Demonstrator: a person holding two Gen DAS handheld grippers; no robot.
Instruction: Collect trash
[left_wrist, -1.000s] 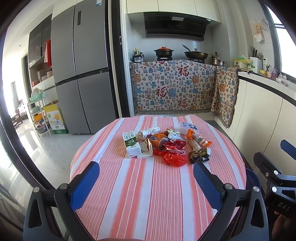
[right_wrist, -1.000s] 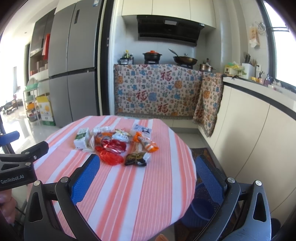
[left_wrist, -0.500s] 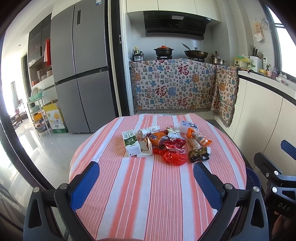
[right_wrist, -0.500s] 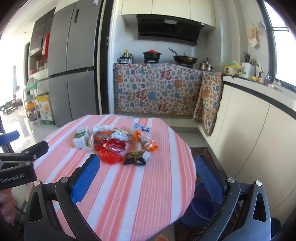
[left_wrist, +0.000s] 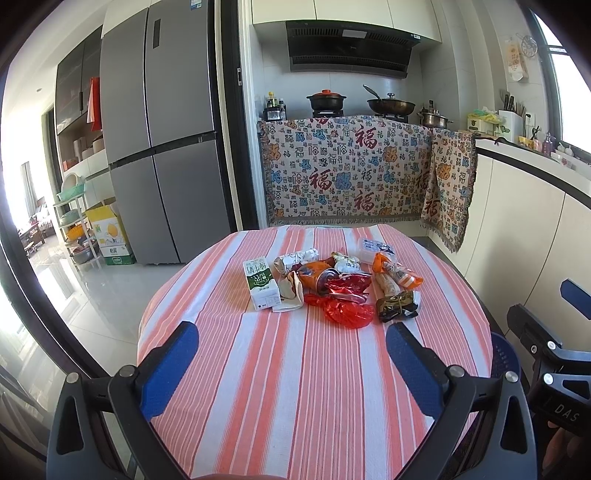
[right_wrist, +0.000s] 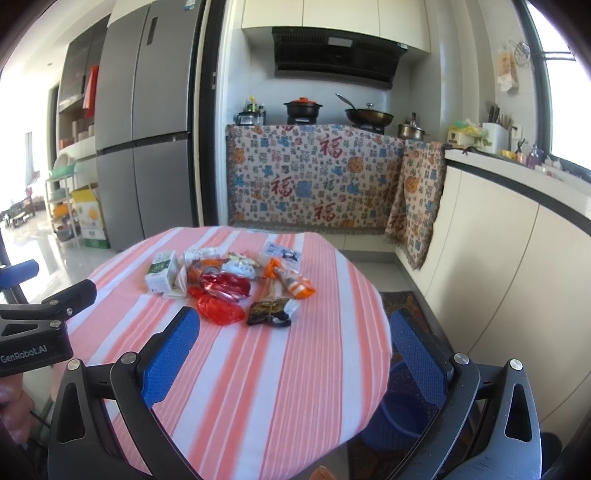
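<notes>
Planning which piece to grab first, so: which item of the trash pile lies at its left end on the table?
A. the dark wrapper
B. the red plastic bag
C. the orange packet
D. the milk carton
D: the milk carton lies leftmost in the pile, beside a crumpled paper wrapper.

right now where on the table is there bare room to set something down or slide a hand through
The near half of the striped tablecloth, between the open left gripper and the red plastic bag, is bare. So are the left strip beside the milk carton and the right edge past the dark wrapper. The centre, carton to orange wrapper, is crowded.
</notes>
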